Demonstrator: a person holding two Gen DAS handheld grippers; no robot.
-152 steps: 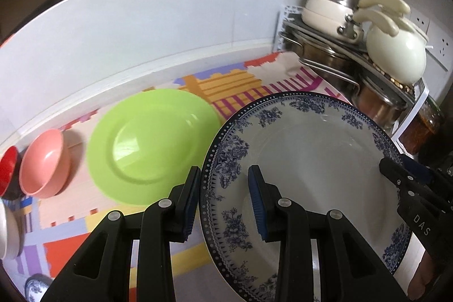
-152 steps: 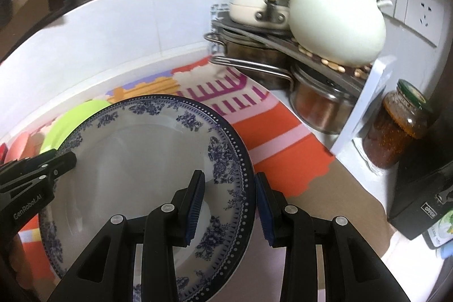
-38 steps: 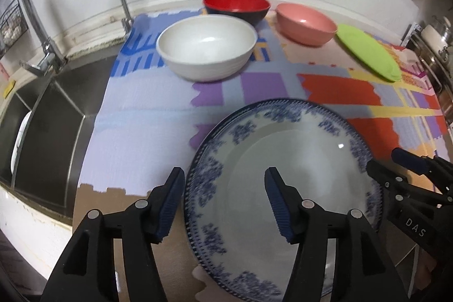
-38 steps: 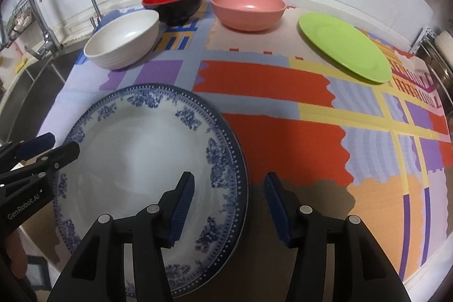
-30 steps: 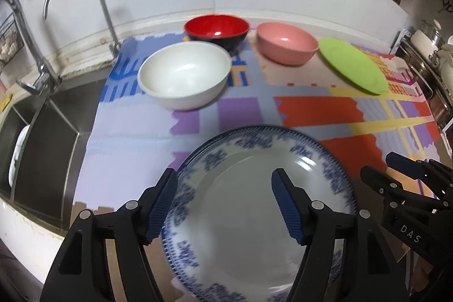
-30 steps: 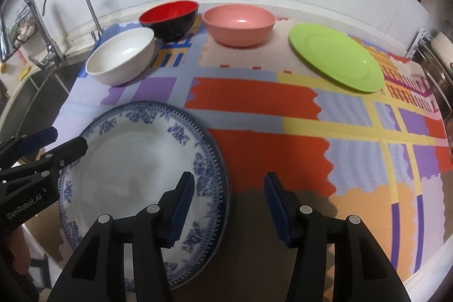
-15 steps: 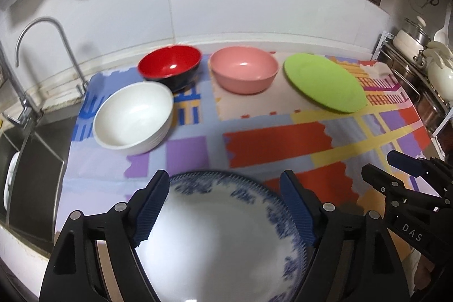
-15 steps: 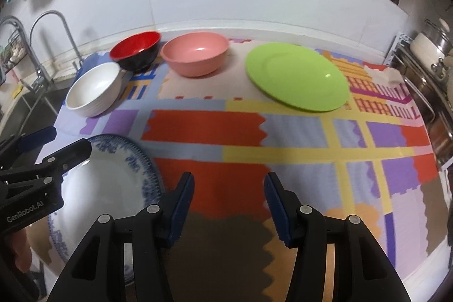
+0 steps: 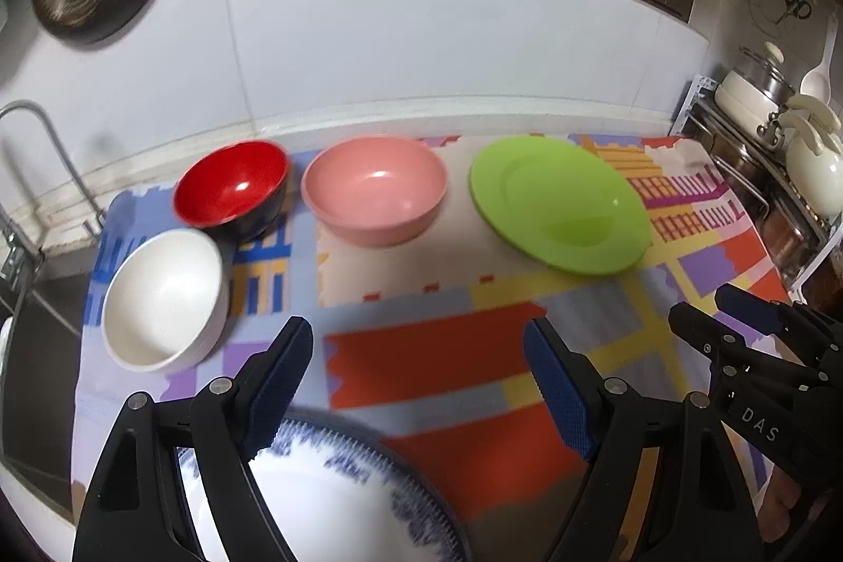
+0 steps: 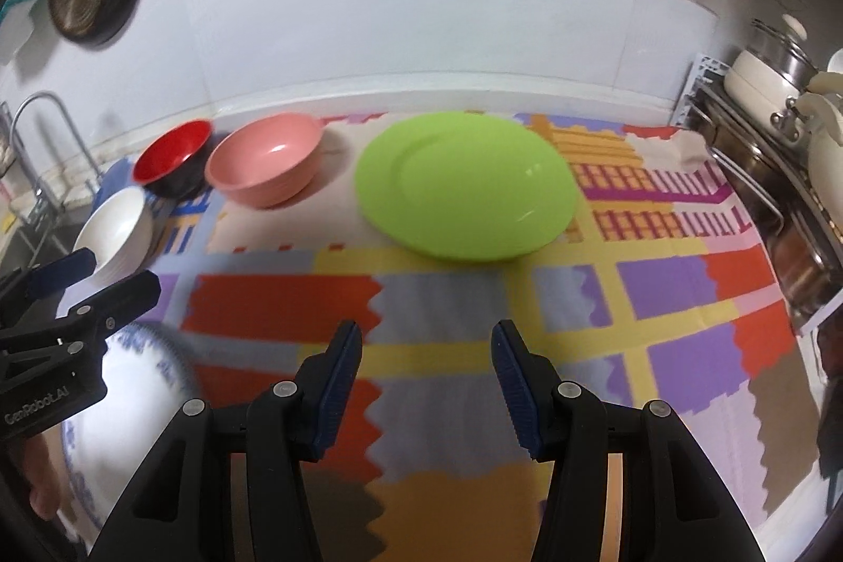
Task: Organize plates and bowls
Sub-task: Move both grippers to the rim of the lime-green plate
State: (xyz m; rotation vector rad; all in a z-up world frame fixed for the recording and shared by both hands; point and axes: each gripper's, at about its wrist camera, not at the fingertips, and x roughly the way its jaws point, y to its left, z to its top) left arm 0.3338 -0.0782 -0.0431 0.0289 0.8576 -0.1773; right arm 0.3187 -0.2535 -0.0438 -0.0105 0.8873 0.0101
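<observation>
On the patchwork foam mat (image 9: 432, 351), round glossy green plate (image 10: 463, 188); left gripper (image 9: 419, 383) and right gripper (image 10: 427, 383) spread, empty.

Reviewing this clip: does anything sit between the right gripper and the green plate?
Nothing visible does. In the right wrist view the right gripper is open and empty, and only bare patterned mat lies between it and the green plate. The pink bowl sits off to the plate's left, apart from it.
</observation>
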